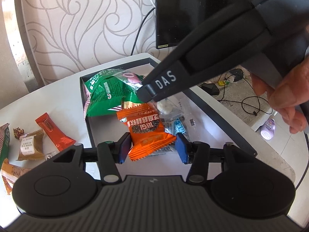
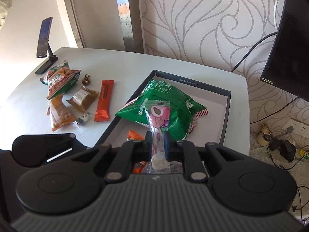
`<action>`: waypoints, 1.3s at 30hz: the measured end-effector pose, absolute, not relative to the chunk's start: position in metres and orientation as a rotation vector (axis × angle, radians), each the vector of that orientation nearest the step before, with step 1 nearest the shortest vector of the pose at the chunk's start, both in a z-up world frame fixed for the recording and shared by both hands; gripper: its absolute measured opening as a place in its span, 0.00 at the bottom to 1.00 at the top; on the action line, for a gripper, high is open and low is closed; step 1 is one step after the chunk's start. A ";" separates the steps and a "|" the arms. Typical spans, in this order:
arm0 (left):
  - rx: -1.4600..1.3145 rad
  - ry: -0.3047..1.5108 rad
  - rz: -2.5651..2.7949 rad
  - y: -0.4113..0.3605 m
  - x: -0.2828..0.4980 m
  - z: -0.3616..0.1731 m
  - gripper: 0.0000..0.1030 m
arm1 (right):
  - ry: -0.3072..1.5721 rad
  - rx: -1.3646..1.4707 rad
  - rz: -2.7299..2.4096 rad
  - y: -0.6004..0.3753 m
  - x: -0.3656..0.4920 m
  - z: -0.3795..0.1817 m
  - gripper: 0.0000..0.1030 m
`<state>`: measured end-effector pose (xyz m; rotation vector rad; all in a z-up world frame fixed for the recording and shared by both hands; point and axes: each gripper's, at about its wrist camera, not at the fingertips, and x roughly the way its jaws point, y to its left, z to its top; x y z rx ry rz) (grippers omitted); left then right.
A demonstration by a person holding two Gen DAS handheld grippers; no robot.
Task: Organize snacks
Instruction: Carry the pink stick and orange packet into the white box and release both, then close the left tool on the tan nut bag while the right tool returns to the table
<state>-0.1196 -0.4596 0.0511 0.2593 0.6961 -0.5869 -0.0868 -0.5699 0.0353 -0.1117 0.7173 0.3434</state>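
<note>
The landmark here is the shallow dark-walled cardboard box with a pale floor (image 2: pixel 227 100), which stands on the white counter (image 2: pixel 29 100). The right gripper (image 2: pixel 158 145) is pressed together on a thin transparent candy wrapper with a pink cartoon print (image 2: pixel 157 114), and this wrapper is held above the box, in front of the large green crinkled foil snack bag (image 2: pixel 173 98) that lies across the far part of the box and leans over its left wall. The left gripper (image 1: pixel 152 147) is closed on the lower edge of an orange foil packet with black print (image 1: pixel 147 129), which rests on the box floor, beside a clear packet with blue labels (image 1: pixel 175 127). It is judged that both packets are being placed into the box. For a good placing, the pink wrapper should be lowered onto a bare part of the box floor, to the right of the green bag, and released only when its lower end is supported, since such a light film can stick to a pad or slide away. The orange packet should be laid flat before it is let go. Outside the box, to its left, a red foil stick packet (image 2: pixel 104 100), a brown square cake packet (image 2: pixel 83 98) and a green prawn cracker bag (image 2: pixel 59 79) are not yet collected.
</note>
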 end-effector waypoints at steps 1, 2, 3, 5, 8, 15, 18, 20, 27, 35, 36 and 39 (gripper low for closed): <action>0.261 0.695 -0.589 -0.460 -0.121 0.051 0.54 | 0.716 -0.112 0.337 -0.570 -0.088 0.036 0.15; 0.260 0.697 -0.592 -0.460 -0.120 0.050 0.54 | 0.715 -0.111 0.332 -0.570 -0.089 0.036 0.15; 0.260 0.700 -0.593 -0.461 -0.121 0.050 0.54 | 0.716 -0.108 0.327 -0.570 -0.090 0.036 0.15; 0.259 0.700 -0.592 -0.461 -0.123 0.051 0.54 | 0.717 -0.111 0.320 -0.569 -0.091 0.036 0.15; 0.254 0.689 -0.602 -0.458 -0.129 0.054 0.54 | 0.714 -0.116 0.311 -0.567 -0.093 0.037 0.15; 0.246 0.649 -0.596 -0.451 -0.142 0.062 0.72 | 0.710 -0.105 0.305 -0.564 -0.097 0.039 0.16; 0.240 0.612 -0.598 -0.447 -0.148 0.068 0.80 | 0.700 -0.101 0.302 -0.562 -0.101 0.041 0.17; 0.247 0.598 -0.598 -0.444 -0.150 0.071 0.81 | 0.694 -0.098 0.297 -0.560 -0.103 0.042 0.19; 0.229 0.598 -0.591 -0.422 -0.160 0.074 0.82 | 0.645 0.000 0.293 -0.557 -0.126 0.052 0.25; 0.260 0.571 -0.527 -0.384 -0.176 0.076 0.82 | 0.548 0.168 0.295 -0.550 -0.161 0.063 0.31; 0.264 0.564 -0.505 -0.377 -0.178 0.076 0.82 | 0.539 0.180 0.290 -0.549 -0.165 0.064 0.33; 0.264 0.555 -0.419 -0.351 -0.181 0.071 0.83 | 0.530 0.196 0.306 -0.544 -0.174 0.065 0.42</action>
